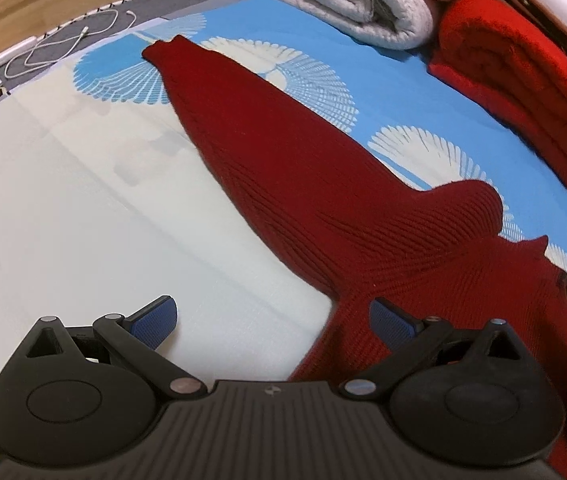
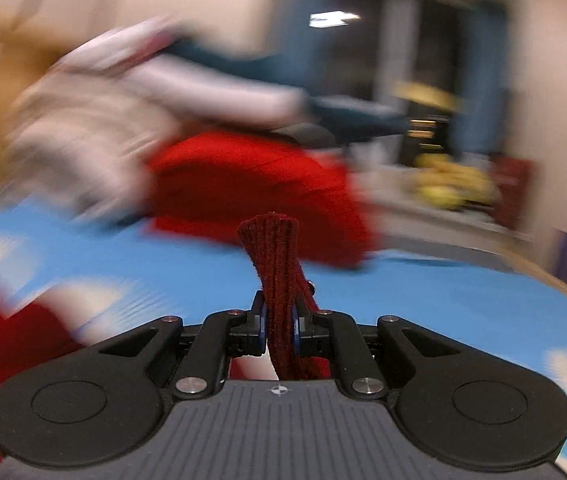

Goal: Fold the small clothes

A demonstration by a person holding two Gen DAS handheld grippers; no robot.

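- Left gripper (image 1: 273,322), bottom of frame: jaws spread wide, nothing between the pads; right pad over the sweater's edge.
- Dark red knit sweater (image 1: 303,184) flat on blue-and-white sheet (image 1: 83,200), sleeve stretched toward upper left.
- Right gripper (image 2: 278,330): clamped tight on the ribbed cuff (image 2: 273,256), fabric standing above the pads; background blurred.

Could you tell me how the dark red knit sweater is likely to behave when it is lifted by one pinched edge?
The dark red sweater is probably floppy: its sleeve lies flat on the sheet. The ribbed knit looks thick, so it is likely fairly heavy for its size and may stretch. It seems unlikely to slip, as the right gripper holds a bunched fold firmly.
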